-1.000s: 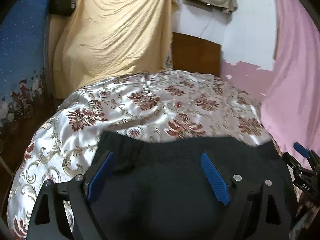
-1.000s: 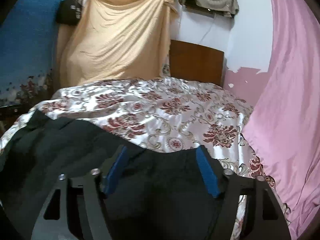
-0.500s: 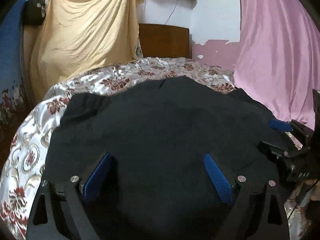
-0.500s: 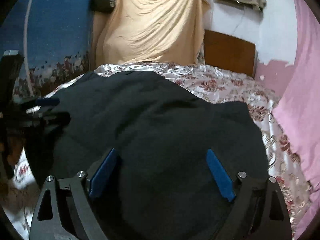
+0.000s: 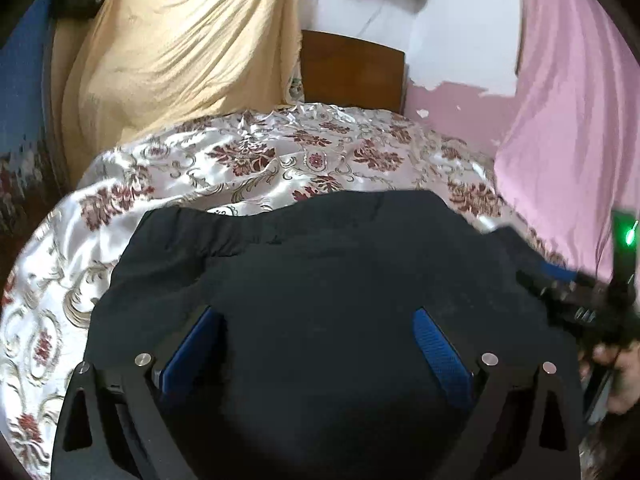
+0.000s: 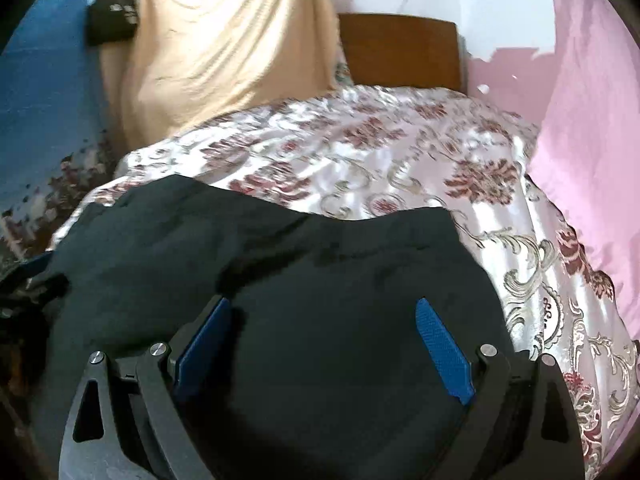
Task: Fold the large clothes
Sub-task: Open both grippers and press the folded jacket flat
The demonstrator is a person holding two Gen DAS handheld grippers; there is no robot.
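A large black garment [image 5: 320, 280] lies spread on the near part of the bed, its gathered waistband edge [image 5: 208, 232] at the far left. It also fills the lower right wrist view [image 6: 300, 280]. My left gripper [image 5: 316, 320] is open, its blue pads wide apart over the cloth. My right gripper [image 6: 322, 312] is open too, over the garment's right part. The right gripper also shows at the right edge of the left wrist view [image 5: 576, 300], held by a hand.
The bed has a shiny floral cover [image 5: 280, 160] [image 6: 400, 148] and a wooden headboard [image 5: 352, 68]. A yellow cloth [image 5: 180, 52] hangs at the back, a pink curtain [image 5: 568, 100] on the right, a blue wall [image 6: 44, 92] on the left.
The garment's far edge has dropped back toward me, so more floral cover shows beyond it than half a second ago. Both grippers stayed open and shifted over the cloth.
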